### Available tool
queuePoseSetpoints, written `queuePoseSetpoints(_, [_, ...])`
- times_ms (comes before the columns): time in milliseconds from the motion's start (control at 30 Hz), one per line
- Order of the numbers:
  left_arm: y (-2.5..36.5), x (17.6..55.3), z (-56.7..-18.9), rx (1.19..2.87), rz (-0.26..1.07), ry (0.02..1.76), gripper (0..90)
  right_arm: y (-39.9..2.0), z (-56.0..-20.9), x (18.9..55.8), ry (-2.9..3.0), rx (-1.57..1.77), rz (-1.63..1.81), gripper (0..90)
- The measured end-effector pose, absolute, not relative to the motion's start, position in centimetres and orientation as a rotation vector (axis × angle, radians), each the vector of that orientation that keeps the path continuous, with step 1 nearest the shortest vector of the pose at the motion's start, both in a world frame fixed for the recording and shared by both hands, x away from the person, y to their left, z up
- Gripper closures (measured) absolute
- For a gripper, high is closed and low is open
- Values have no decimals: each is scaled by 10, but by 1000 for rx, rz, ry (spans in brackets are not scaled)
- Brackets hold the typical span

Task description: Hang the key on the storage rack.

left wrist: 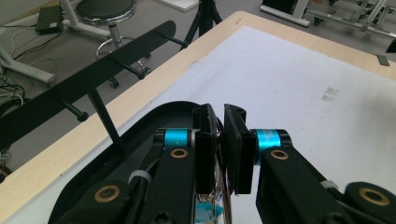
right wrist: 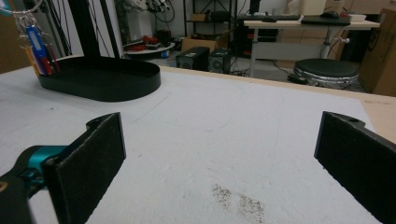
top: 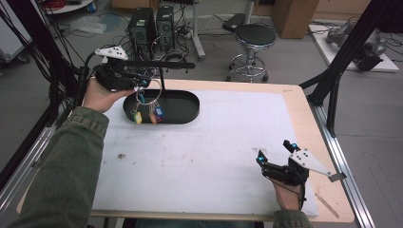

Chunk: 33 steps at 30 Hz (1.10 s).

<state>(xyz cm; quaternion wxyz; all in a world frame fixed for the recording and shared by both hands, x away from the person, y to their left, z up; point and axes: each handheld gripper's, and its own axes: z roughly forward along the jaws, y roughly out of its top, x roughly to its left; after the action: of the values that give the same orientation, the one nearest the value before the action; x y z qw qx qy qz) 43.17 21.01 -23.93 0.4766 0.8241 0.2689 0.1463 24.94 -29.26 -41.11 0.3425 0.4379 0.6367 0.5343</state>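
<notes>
My left gripper [top: 141,86] is shut on a metal key ring [top: 148,98], which hangs over the left end of a black oval tray [top: 187,108]. Yellow, orange and blue tags [top: 153,115] dangle from the ring into the tray. In the left gripper view the jaws [left wrist: 223,135] stand nearly together, with the thin ring [left wrist: 227,186] pinched between them. A black rack bar with pegs [top: 164,65] stands on a post at the tray's back. My right gripper [top: 275,151] rests low at the table's front right, open and holding nothing [right wrist: 219,154]. The tags [right wrist: 37,46] also hang at the far left of the right gripper view.
A white mat [top: 214,142] covers the wooden table [top: 304,114]. A dark smudge [right wrist: 238,198] marks the mat just ahead of my right gripper. Beyond the table's far edge stand a black stool [top: 254,40] and computer towers [top: 152,26]. A black frame post [top: 335,80] rises at the right.
</notes>
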Motion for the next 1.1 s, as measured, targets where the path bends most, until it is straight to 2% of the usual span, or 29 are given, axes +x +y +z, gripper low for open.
queuePoseSetpoints(400, [198, 457, -226, 1990, 389, 604, 829, -294, -412, 250, 1645, 1154, 1405, 8])
queuePoseSetpoints(900, [177, 486, -250, 1962, 413, 569, 829, -294, -413, 249, 1648, 1157, 1397, 8])
queuePoseSetpoints(1100, [177, 492, -254, 1936, 467, 577, 830, -297, -414, 250, 1643, 1162, 1398, 8])
